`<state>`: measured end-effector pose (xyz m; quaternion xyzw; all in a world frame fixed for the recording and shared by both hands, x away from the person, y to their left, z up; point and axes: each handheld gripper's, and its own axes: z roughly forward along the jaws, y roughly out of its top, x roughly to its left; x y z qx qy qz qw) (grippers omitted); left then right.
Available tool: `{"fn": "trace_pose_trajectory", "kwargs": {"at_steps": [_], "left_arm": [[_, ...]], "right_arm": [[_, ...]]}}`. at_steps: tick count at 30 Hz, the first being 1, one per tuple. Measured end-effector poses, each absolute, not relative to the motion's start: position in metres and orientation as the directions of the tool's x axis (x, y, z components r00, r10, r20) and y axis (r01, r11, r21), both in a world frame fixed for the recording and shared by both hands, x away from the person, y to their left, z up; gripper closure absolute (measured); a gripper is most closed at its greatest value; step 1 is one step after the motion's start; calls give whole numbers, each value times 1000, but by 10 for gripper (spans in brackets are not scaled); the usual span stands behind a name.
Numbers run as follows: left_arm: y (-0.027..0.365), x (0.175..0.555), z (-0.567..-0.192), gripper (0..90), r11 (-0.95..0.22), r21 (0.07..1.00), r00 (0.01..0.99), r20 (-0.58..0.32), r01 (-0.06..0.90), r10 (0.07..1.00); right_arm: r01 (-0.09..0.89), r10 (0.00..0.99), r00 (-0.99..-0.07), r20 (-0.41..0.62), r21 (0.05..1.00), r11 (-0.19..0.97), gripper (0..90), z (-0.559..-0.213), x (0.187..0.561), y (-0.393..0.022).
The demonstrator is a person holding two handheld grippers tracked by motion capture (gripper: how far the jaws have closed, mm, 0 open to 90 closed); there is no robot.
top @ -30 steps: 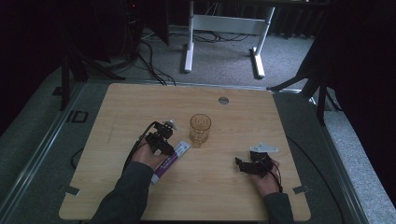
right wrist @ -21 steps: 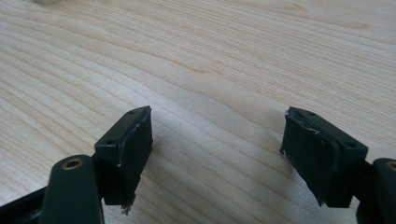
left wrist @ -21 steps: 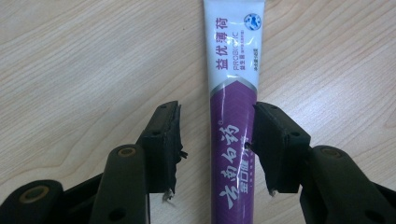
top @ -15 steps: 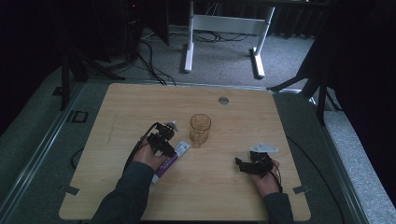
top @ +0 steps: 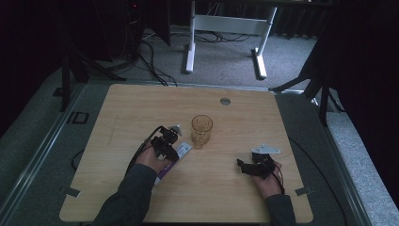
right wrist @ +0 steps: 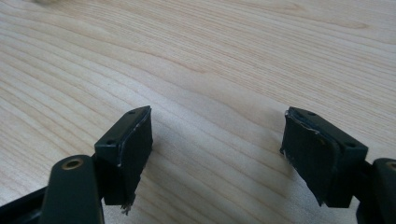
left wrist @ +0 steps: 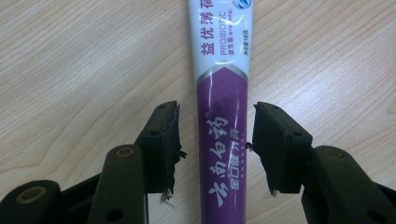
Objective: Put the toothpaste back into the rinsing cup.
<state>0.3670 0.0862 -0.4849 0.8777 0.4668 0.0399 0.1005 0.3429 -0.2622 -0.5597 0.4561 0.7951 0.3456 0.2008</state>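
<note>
While lying flat on the worktop (top: pixel 117 108) just beside the amber glass (top: pixel 201 130), toothpaste tube (left wrist: pixel 224 121) sits between left gripper (left wrist: pixel 215 140) jaws, just opened, untouched; right gripper (right wrist: pixel 217 149) spread wide, holding nothing.

Toothpaste tube (left wrist: pixel 223 116) — reads "PROBIOTIC" — plus Chinese characters.

My desk (top: pixel 141 108) is a pale wooden board with rounded corners and a small round grey cap (top: pixel 225 100) set near its far edge. It stands on grey carpet (top: pixel 226 61) that looks lighter beyond the far edge. There I see the white legs of another table (top: pixel 190 42), with black cables (top: pixel 150 61) trailing across the floor to its left. Dark stands (top: pixel 66 80) rise at both sides, and the back of the room lies in deep shadow.
</note>
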Motion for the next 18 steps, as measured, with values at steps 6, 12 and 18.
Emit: {"fn": "trace_pose_trajectory", "kwargs": {"at_steps": [6,12,18], "left_arm": [[84,368,-490,503,-549,198,564,-21,812,826],[81,367,-496,497,-553,184,566,-19,812,824],[79,367,-499,497,-562,166,570,-5,811,822]], "right_arm": [[587,864,-503,-4,733,345,242,-560,343,-262],[587,864,-503,-4,733,345,242,-560,343,-262],[586,864,-503,-4,733,345,242,-560,343,-262]]}}
